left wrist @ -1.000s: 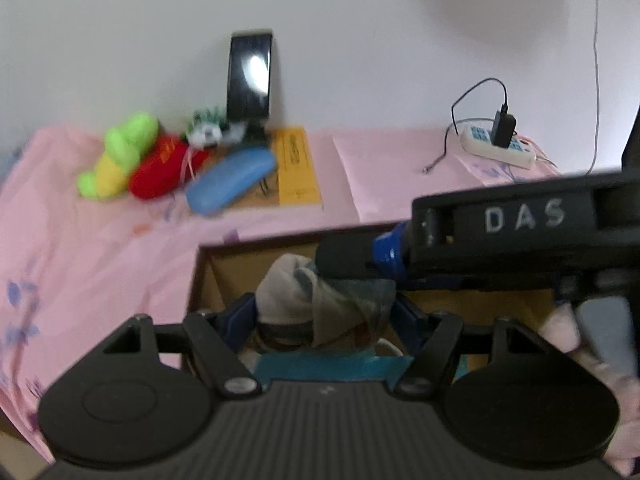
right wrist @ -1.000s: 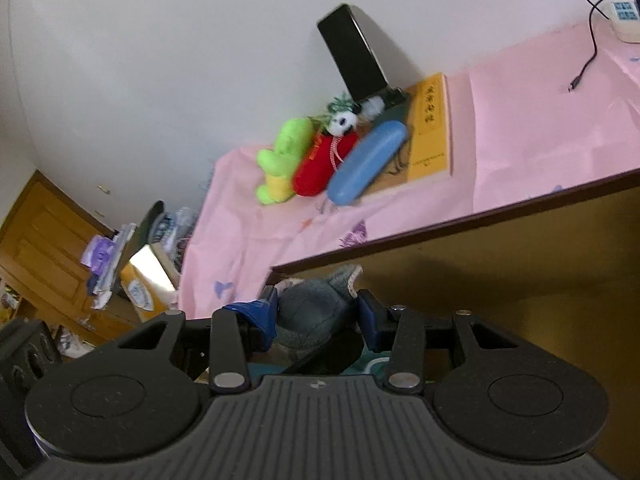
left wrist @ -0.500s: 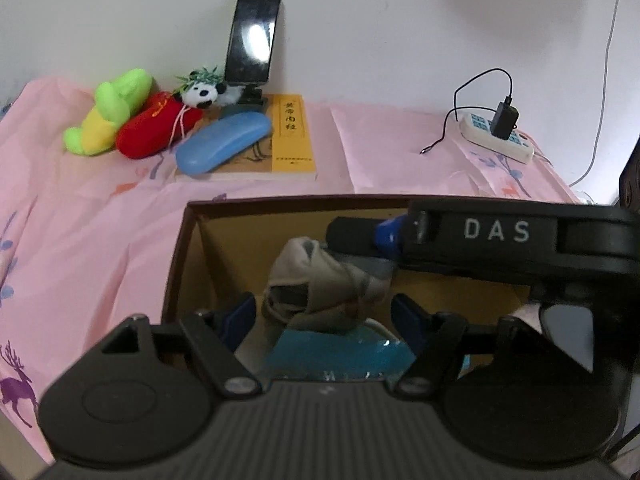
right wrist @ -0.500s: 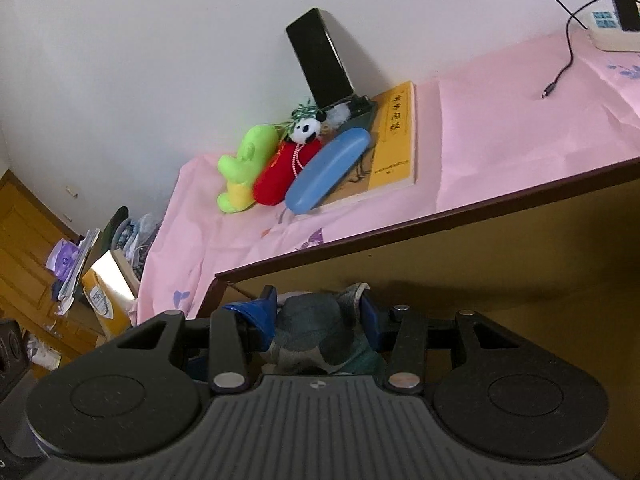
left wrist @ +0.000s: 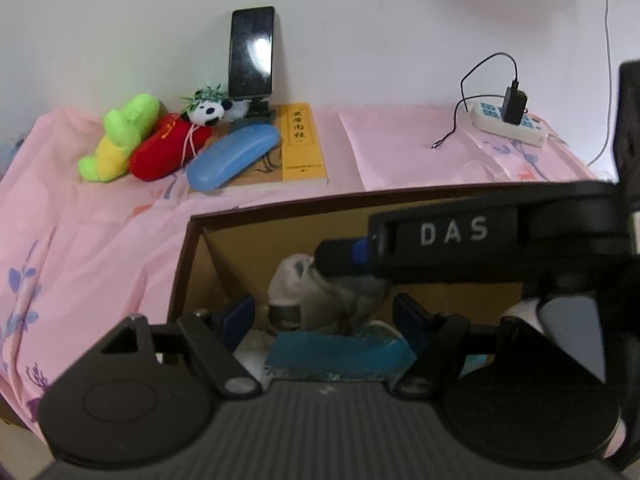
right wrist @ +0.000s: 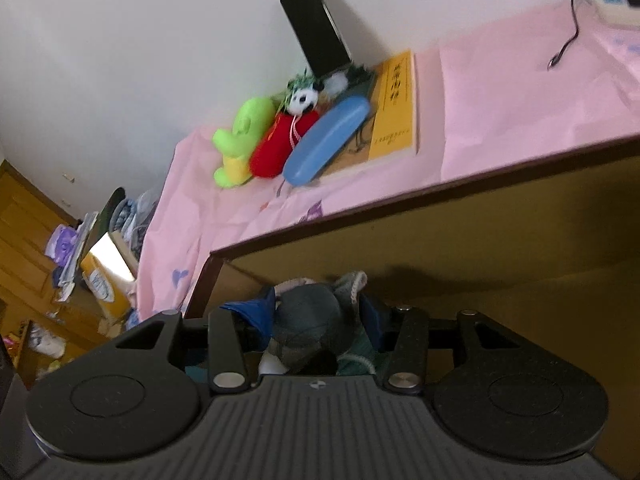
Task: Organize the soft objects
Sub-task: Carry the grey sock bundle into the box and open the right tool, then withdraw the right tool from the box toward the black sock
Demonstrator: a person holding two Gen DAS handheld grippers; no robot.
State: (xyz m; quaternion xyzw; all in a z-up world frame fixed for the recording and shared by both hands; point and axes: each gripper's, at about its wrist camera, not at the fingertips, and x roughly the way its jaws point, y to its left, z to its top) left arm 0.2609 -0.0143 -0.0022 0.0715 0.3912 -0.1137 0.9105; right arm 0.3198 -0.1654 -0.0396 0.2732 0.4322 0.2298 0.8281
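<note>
your right gripper [right wrist: 316, 314] has just been easing wider yet its pads still press the grey sock bundle [right wrist: 310, 316], down in the open drawer [left wrist: 188, 256]. your left gripper [left wrist: 324, 314] stands released, the bundle between its jaws untouched. it looks light, limp and squashy, so pinch the thick middle. one bundle; three plush toys [left wrist: 120, 136] on the pink cloth [left wrist: 80, 240].

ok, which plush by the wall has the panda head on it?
The red plush, between the green-yellow plush and the blue glasses case; the panda head rests on its top end.
</note>
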